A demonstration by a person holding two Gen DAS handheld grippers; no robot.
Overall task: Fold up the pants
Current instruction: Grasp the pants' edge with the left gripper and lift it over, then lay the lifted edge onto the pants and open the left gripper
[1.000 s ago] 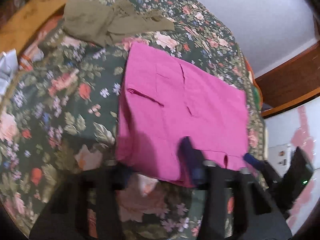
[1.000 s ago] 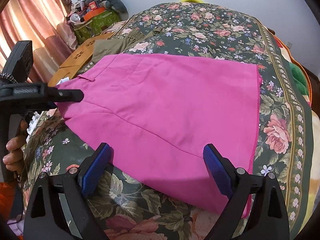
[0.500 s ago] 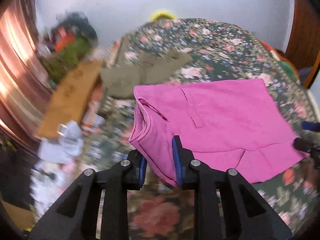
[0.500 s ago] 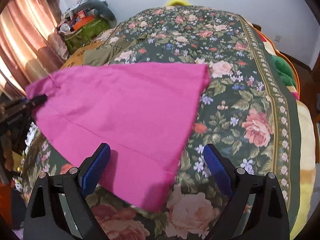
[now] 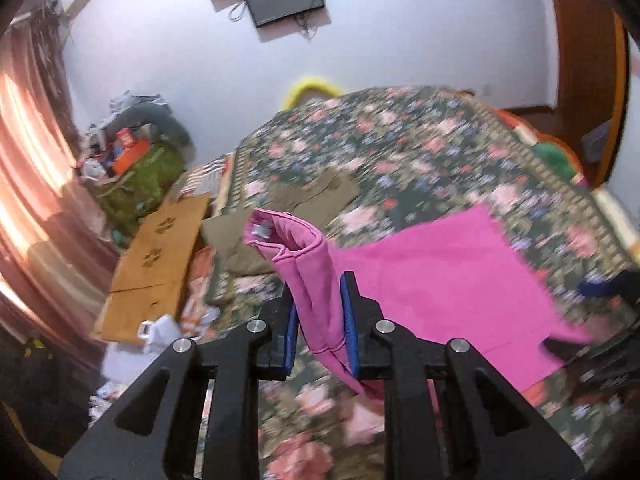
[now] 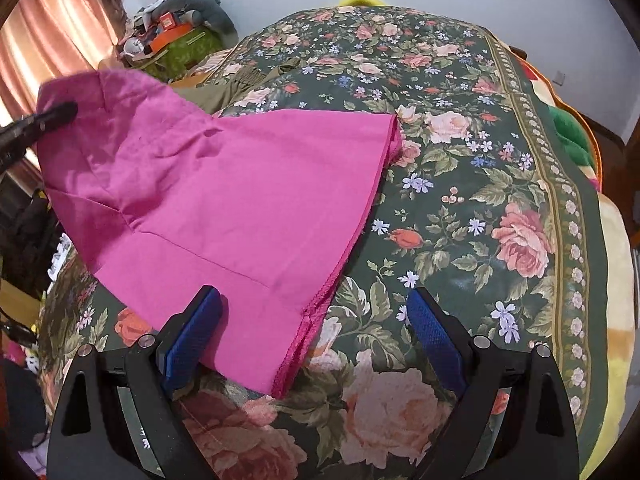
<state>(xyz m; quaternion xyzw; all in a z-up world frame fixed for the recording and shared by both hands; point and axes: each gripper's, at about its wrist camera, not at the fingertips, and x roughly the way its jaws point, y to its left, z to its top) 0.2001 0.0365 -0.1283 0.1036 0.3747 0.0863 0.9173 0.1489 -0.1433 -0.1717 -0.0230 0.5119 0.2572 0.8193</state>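
Note:
The pink pants (image 6: 240, 184) lie partly folded on the floral bedspread (image 6: 480, 184). My left gripper (image 5: 320, 316) is shut on the waistband end of the pink pants (image 5: 440, 280) and holds it lifted off the bed, so the cloth drapes down toward the hem. My right gripper (image 6: 316, 336) is open, low over the near hem corner, with the hem edge lying between its fingers. The left gripper's dark tip also shows at the far left of the right wrist view (image 6: 44, 120).
Olive green pants (image 5: 304, 200) lie crumpled on the bed behind the pink ones. A cardboard box (image 5: 160, 256), a pile of bags and clutter (image 5: 136, 160) and a pink curtain (image 5: 28, 184) are beside the bed on the left. A wooden door (image 5: 588, 60) stands at the right.
My left gripper closed on the waistband end and raised it off the bed, pulling the pants leftward. The far hem slid toward the middle. My right gripper stayed open near the hem.

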